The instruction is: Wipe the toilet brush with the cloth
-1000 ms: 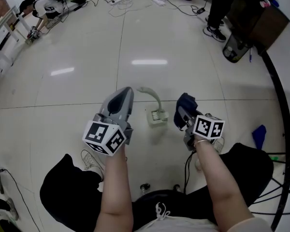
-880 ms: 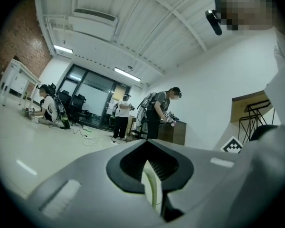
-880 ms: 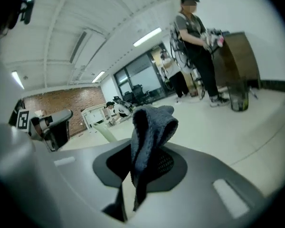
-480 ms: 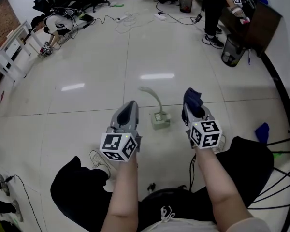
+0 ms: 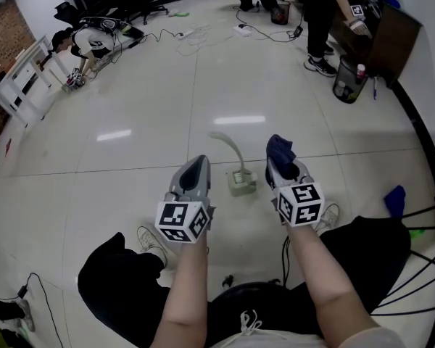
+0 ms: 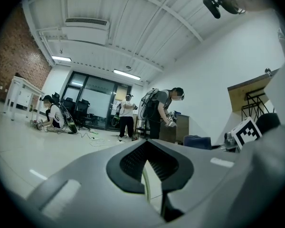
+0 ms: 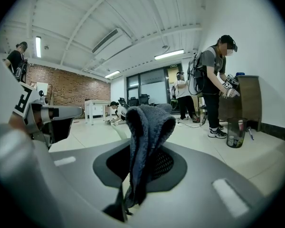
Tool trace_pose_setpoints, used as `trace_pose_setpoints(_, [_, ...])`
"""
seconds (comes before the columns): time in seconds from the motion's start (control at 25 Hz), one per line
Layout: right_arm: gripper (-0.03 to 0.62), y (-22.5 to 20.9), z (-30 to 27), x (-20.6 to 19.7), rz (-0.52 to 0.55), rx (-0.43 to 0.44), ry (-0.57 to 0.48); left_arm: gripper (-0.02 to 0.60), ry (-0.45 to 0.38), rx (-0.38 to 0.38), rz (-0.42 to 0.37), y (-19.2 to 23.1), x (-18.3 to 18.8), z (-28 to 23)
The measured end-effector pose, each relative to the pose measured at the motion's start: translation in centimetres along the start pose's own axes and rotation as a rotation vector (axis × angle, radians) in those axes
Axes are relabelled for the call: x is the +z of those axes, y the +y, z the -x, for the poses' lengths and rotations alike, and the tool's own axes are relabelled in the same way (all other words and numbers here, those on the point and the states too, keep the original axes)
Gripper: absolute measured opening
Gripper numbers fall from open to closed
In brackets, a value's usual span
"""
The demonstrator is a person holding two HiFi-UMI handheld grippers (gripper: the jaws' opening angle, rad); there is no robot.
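A pale toilet brush (image 5: 228, 145) with a curved handle stands in its square holder (image 5: 240, 183) on the tiled floor, seen in the head view between my two grippers. My left gripper (image 5: 196, 167) hovers just left of the holder, jaws shut with nothing held (image 6: 149, 146). Right of the holder, my right gripper (image 5: 279, 167) is shut on a dark blue cloth (image 5: 280, 148), which sticks up out of the jaws. In the right gripper view the cloth (image 7: 145, 141) hangs folded over the shut jaws. The brush handle (image 7: 118, 130) shows pale behind it.
A grey bin (image 5: 346, 80) and a brown cabinet (image 5: 393, 33) stand at the back right beside standing people. Cables (image 5: 196, 26) lie across the far floor. A crouching person (image 5: 94, 38) and a white table (image 5: 20, 78) are back left. Another blue cloth (image 5: 394, 200) lies at the right.
The head view has tilted up to show more of the room. Both grippers stay on either side of the brush, the right one with the cloth a little nearer the holder.
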State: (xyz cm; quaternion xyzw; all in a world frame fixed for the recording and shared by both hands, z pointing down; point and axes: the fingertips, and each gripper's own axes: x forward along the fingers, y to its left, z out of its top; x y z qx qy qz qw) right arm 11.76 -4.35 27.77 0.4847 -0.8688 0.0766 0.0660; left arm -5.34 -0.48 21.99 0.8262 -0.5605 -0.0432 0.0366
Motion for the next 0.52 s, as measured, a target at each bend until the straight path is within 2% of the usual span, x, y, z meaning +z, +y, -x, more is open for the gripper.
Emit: trace_pose_setpoints(0.52, [0.062, 0.5, -0.26, 0.12, 0.001, 0.004, -0.024, 0.006, -0.003, -0.016, -0.026, -0.39, -0.01, -0.2])
